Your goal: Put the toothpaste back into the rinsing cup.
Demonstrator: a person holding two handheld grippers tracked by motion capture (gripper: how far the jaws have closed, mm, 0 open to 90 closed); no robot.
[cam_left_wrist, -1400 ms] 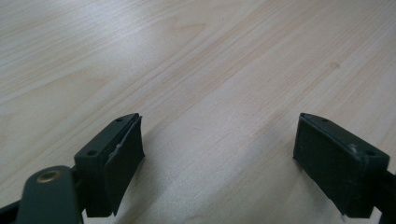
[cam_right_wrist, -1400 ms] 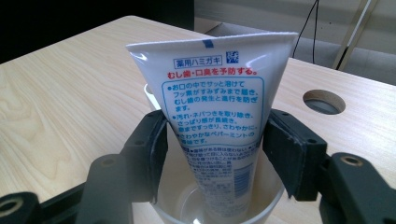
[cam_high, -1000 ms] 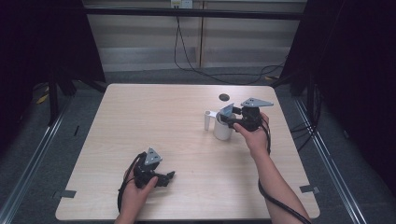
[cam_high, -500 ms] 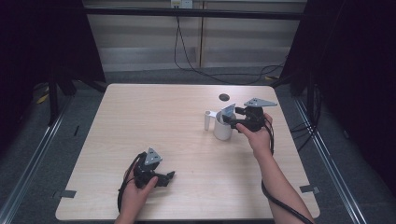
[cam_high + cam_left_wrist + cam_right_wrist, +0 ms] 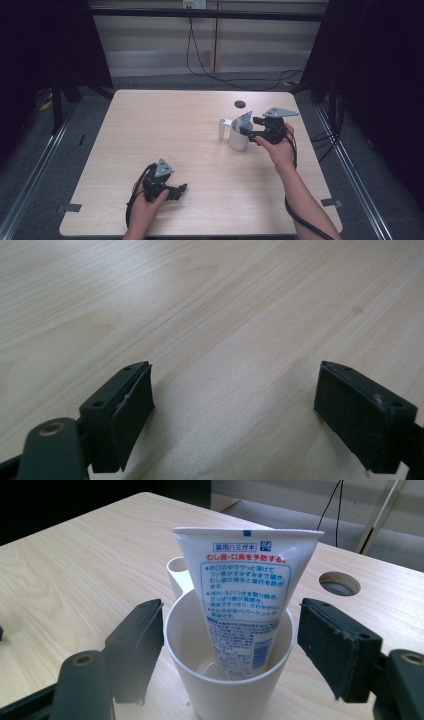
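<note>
White plastic is what you are working around: a white cup (image 5: 227, 675) stands upright on the table, toward three o'clock of the tabletop (image 5: 165, 130), and a toothpaste tube (image 5: 245, 595) stands in it cap-down, its flat crimped end leaning back against the far rim. Nothing else is visible inside; the cup bottom looks bare around the cap.

Your right gripper (image 5: 227, 655) has its jaws spread wide, one at nine o'clock and one at three o'clock of the cup, neither pad touching the wall.

The risk, as I judge it: the cup looks light and top-heavy with that tall tube, so a jaw clipping the rim, or an uneven squeeze, could tip it or push it toward the small white holder (image 5: 222, 128) just beside it at nine o'clock. The round hole (image 5: 240, 104) lies at twelve o'clock, apart.

Your left gripper (image 5: 167, 189), down at seven o'clock, rests gaping and empty over bare wood.
</note>
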